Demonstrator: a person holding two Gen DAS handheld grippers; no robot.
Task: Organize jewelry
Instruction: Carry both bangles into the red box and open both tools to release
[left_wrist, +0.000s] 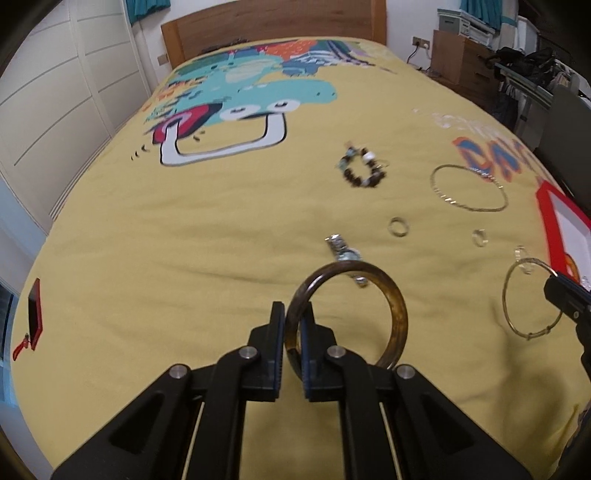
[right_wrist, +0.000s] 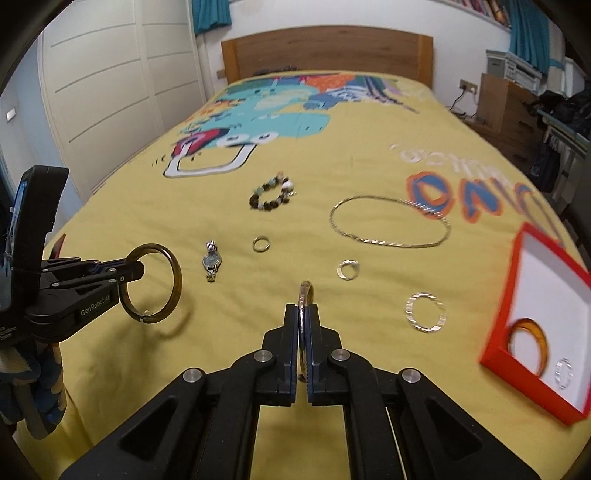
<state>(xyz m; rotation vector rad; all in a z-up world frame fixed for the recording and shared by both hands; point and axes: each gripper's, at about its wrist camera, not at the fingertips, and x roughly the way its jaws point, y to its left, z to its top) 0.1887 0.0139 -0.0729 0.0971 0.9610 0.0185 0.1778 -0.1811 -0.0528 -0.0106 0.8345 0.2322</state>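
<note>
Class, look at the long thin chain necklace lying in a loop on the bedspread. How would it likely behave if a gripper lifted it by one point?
The chain necklace looks thin and linked, so it would probably droop and lose its loop. It seems light, yet may snag on the soft bedspread.

at the left edge of the right wrist view, white lettering reading "genrobot.ai" runs along the black body of my left gripper (right_wrist: 135, 271). on the yellow bedspread (right_wrist: 332, 166), large orange and blue letters at the right are upside down and too blurred to read.
</note>
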